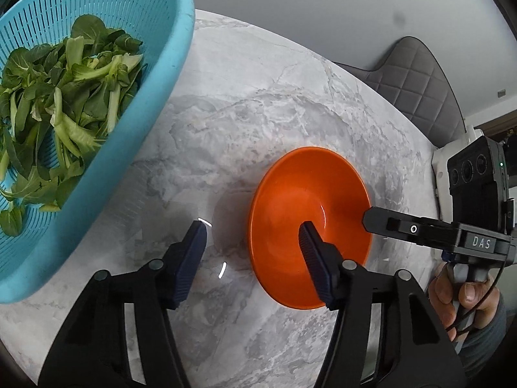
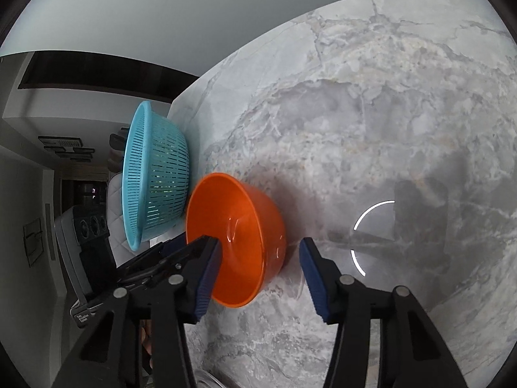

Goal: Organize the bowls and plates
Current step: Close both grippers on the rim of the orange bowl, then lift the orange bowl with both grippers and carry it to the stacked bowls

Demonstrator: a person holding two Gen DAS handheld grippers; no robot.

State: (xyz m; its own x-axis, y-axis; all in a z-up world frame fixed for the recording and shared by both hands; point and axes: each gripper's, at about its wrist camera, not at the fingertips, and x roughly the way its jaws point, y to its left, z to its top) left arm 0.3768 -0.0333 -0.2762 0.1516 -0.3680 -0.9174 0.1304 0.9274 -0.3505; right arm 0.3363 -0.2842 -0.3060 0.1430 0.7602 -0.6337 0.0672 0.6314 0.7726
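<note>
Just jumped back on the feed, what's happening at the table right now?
A person holds a gripper in each hand over a marble table, both converging on the orange bowl. The left gripper straddles the bowl's near rim, one finger inside; the right gripper straddles the opposite rim. Neither visibly clamps it yet, and the bowl looks to be on the table. A blue colander of leafy greens sits beside it, untouched.

colander (image 1: 155,103) cut off at left edge, right tool's (image 1: 371,223) far finger hidden, person's hand (image 1: 452,294) partly cropped
</note>
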